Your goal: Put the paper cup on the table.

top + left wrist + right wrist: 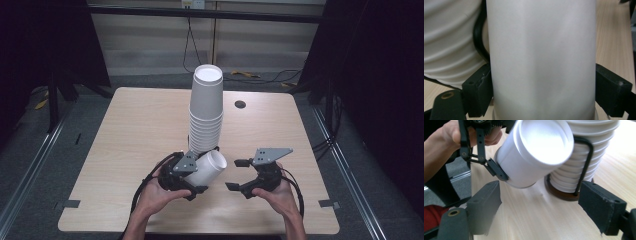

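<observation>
Held cup: the left gripper (192,176) has its jaws closed on a single white cup (207,168), pads pressing its sides near one end, seen in the left gripper view.
Cup's long axis: tilted, running from the left gripper up and toward the table's middle, closed bottom (541,141) turned toward the right gripper.
Stack: a tall column of upturned white cups (205,112) stands in a wire holder (584,162) on a brown base, just behind the held cup; whether they touch cannot be told.
Right gripper (239,175): jaws wide apart, holding nothing, a little off the cup's free end.
Nearer hand: the left, already gripping.
Judgement: the coming move turns on the cup's slant against the upright stack.
Table (135,130): pale wood.
</observation>
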Demonstrator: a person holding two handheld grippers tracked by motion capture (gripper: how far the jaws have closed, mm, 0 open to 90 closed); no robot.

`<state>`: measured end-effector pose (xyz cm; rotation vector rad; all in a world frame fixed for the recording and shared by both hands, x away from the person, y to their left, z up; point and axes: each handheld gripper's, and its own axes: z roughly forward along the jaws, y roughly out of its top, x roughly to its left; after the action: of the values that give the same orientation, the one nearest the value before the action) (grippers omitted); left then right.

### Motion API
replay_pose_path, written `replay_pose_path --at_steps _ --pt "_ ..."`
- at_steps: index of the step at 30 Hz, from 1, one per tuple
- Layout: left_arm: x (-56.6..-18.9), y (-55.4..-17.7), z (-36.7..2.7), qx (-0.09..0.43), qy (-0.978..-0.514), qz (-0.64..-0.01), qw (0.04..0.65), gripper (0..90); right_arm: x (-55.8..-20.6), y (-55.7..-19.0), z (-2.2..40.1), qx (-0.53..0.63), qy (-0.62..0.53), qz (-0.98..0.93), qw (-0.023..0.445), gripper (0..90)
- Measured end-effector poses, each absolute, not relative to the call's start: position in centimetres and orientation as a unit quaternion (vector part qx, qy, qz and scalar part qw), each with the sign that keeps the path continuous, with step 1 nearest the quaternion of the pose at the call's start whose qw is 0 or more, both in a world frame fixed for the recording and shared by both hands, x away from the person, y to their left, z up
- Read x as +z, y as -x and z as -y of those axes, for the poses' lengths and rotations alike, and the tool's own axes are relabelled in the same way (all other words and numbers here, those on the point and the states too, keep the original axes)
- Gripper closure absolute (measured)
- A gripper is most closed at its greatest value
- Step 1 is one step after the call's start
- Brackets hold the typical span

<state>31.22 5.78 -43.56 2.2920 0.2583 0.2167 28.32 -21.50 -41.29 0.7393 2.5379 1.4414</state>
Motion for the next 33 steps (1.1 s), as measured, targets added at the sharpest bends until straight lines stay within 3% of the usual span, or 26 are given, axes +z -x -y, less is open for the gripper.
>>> replay_pose_path --at_steps 23,33 --pt "-42.5 -30.5 -3.5 0.093 -0.946 -0.032 0.308 14.7 -41.4 -29.2 19.7 0.381 -0.203 -0.900 0.059 18.5" --pt "-42.4 -30.7 -2.8 0.087 -0.954 -0.022 0.287 14.7 -41.0 -30.0 19.1 0.358 -0.185 -0.915 0.022 19.4"
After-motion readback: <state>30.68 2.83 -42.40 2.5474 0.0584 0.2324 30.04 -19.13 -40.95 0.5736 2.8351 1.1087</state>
